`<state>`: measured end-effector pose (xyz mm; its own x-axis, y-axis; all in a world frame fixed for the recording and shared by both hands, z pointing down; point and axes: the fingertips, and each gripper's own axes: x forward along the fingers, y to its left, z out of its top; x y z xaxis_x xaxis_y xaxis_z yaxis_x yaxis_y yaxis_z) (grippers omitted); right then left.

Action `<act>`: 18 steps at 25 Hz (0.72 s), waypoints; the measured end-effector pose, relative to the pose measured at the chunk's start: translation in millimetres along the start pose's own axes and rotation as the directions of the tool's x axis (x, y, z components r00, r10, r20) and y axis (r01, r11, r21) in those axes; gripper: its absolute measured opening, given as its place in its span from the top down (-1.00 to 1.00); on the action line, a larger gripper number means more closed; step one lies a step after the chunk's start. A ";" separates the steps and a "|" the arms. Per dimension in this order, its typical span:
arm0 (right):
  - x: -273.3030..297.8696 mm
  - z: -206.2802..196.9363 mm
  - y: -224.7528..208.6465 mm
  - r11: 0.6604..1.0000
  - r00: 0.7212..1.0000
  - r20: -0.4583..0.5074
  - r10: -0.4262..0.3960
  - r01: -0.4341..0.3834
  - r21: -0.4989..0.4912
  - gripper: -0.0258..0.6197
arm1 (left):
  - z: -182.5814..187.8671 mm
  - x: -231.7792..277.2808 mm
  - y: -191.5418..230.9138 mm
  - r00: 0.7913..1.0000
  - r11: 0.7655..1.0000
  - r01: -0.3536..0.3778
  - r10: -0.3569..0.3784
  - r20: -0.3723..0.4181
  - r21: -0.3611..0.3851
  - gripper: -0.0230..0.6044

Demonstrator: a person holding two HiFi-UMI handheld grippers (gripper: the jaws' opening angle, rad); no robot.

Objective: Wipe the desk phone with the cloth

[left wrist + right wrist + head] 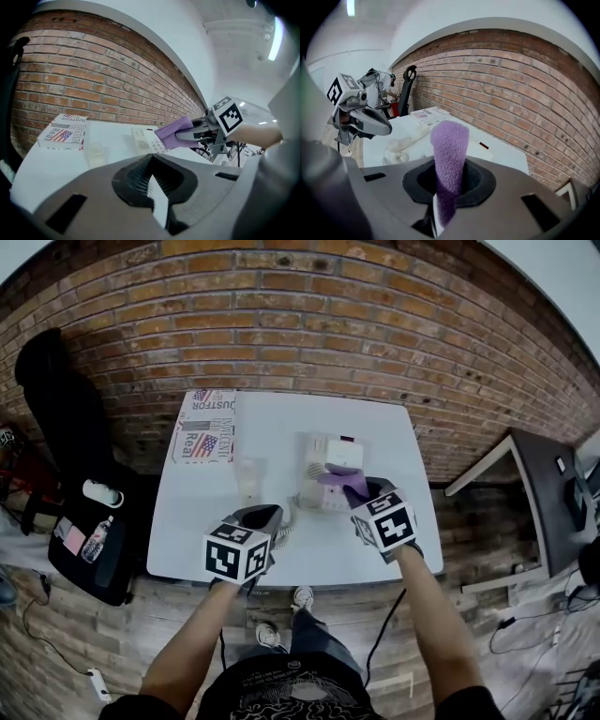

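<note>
The white desk phone (323, 465) sits mid-table on the white table (375, 559). Its handset (248, 479) lies off the base to the left, joined by a coiled cord (285, 521). My right gripper (361, 491) is shut on a purple cloth (342, 482), which hangs over the phone's front right part. In the right gripper view the cloth (450, 159) sticks up from the jaws, with the handset (410, 138) beyond. My left gripper (265, 515) hovers near the table's front edge, shut and empty. The left gripper view shows the phone (143, 139) and cloth (173, 132) ahead.
A printed box with a flag (206, 426) lies at the table's back left corner. A brick wall (309, 324) runs behind. A black chair (56, 399) and a black bag (94, 540) stand on the left, and another desk (553, 493) on the right.
</note>
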<state>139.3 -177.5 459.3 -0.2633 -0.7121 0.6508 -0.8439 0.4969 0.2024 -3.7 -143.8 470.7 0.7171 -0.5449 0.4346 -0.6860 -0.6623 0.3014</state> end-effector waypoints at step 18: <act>75.7 80.3 -63.7 0.991 0.999 0.042 0.022 -0.016 -0.133 0.78 | 34.6 42.2 45.0 0.998 0.998 -0.054 0.054 0.013 -0.030 0.91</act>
<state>135.6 -302.9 436.9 -0.3010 -0.7215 0.6236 -0.7698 0.5698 0.2876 0.0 -214.4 473.2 0.6802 -0.5869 0.4391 -0.7272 -0.6159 0.3031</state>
